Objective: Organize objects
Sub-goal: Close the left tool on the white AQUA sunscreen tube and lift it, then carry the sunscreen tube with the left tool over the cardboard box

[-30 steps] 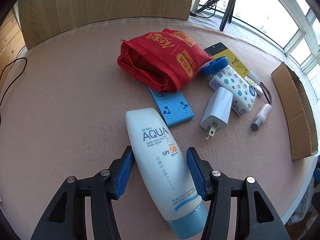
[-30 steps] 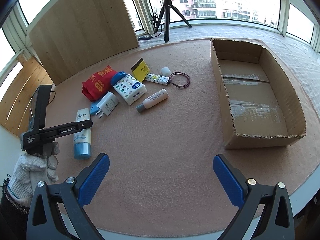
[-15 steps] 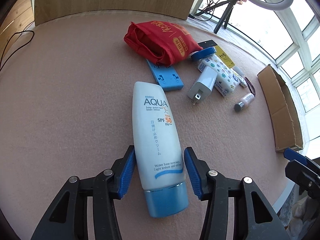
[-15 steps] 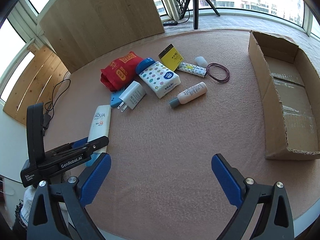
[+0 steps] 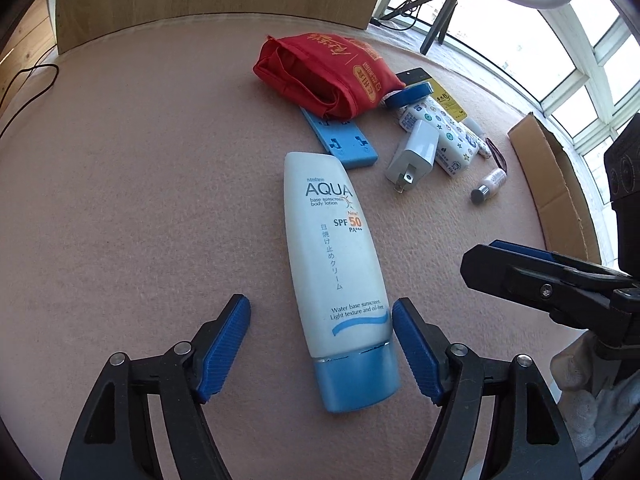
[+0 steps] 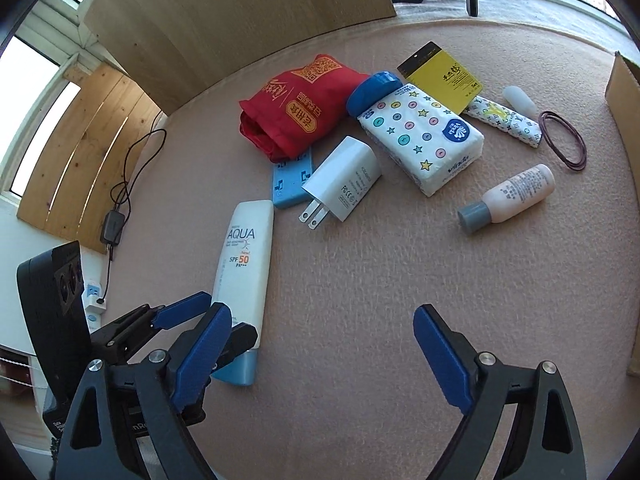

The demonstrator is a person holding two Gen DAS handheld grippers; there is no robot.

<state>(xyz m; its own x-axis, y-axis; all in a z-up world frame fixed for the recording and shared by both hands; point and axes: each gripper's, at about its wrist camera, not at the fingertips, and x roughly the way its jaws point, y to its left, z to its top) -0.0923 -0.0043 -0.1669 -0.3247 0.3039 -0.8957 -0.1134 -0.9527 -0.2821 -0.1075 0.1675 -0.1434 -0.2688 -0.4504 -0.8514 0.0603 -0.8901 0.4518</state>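
A white AQUA sunscreen tube (image 5: 332, 252) with a blue cap lies flat on the pink table mat. My left gripper (image 5: 320, 350) is open, its blue pads on either side of the tube's cap end, the right pad close to the cap. In the right wrist view the same tube (image 6: 244, 264) lies at lower left, with the left gripper (image 6: 180, 320) at its cap. My right gripper (image 6: 320, 356) is open and empty, hovering over bare mat just right of the tube. It also shows in the left wrist view as the right gripper (image 5: 540, 276), side-on.
Beyond the tube lie a red pouch (image 6: 304, 108), a blue flat holder (image 6: 292, 180), a white charger (image 6: 344, 184), a tissue pack (image 6: 420, 136), a small pink bottle (image 6: 508, 198), hair ties (image 6: 562, 140) and a yellow packet (image 6: 440, 72). A cardboard box (image 5: 552, 184) stands at the right.
My left gripper's fingers have spread apart and let go of the sunscreen tube, which now lies on the mat. My right gripper has swung left, close to the tube and the left gripper.
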